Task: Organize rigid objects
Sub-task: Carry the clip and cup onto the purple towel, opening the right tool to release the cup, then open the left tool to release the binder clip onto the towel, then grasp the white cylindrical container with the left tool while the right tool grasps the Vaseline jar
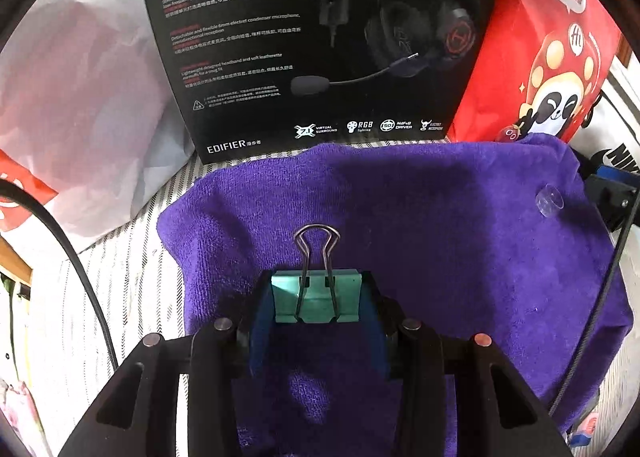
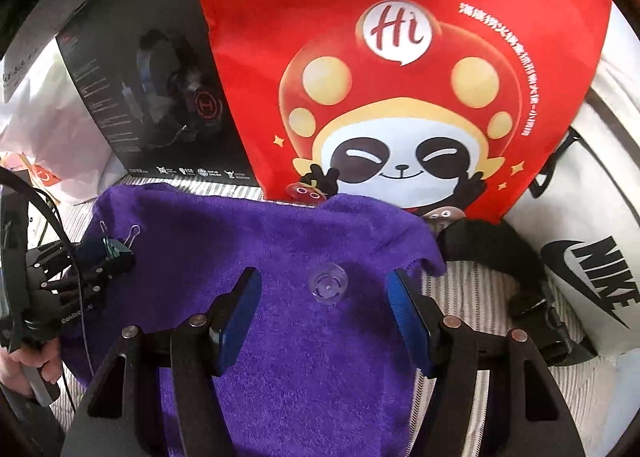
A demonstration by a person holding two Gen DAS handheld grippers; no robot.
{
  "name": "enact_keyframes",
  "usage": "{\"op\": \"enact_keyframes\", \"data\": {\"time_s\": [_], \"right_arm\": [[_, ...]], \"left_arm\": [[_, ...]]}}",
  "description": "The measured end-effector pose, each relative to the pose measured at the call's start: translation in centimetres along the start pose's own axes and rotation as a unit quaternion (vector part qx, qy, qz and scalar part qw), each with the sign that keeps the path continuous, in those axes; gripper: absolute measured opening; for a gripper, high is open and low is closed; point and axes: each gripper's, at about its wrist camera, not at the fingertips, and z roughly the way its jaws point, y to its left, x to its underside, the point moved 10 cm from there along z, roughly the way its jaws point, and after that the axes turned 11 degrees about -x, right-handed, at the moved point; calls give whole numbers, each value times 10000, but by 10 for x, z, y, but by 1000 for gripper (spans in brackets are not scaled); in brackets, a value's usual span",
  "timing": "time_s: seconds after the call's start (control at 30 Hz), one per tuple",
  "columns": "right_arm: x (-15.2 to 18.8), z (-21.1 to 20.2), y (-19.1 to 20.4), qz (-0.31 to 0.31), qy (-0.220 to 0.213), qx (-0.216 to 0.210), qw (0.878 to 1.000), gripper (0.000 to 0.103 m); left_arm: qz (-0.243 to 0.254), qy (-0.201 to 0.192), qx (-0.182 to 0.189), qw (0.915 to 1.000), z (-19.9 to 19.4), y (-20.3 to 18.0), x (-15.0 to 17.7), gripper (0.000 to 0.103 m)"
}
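Note:
A teal binder clip (image 1: 316, 299) with wire handles sits between the blue pads of my left gripper (image 1: 316, 297), which is shut on it above the purple towel (image 1: 420, 237). In the right wrist view the left gripper (image 2: 108, 253) holds the clip (image 2: 116, 247) at the towel's left edge. A clear plastic suction cup (image 2: 327, 286) lies on the purple towel (image 2: 224, 233), just ahead of and between the fingers of my open right gripper (image 2: 326, 297). The cup also shows in the left wrist view (image 1: 550, 200) at the towel's right side.
A black Edifier headset box (image 1: 320, 37) and a red panda bag (image 2: 400, 77) stand behind the towel. A white plastic bag (image 1: 72, 97) is at the left, a white Nike bag (image 2: 592, 257) with a black strap (image 2: 500, 249) at the right. The surface under the towel is striped cloth (image 1: 120, 289).

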Motion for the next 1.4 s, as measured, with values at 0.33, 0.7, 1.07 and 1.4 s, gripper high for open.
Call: {"op": "enact_keyframes", "data": {"time_s": [0.33,0.7,1.07,1.4], "right_arm": [[-4,-19,-7,108,-202,-111,9997,65],[-10,-47,16,-40,-408,-468,9981,66],[-3,-67,38,-51,-369,-805,9961,67],[58,-121,43,-93,-578,-614,9964,72]], "left_arm": [[125,39,99,9999,-2,-10,1,56],[164,303,-155,9993,-25,-24,17,65],[-154,-94,-31,9998,-120,-12,69,65],[-242,79,342,9991,-137,-1,139,65]]}}
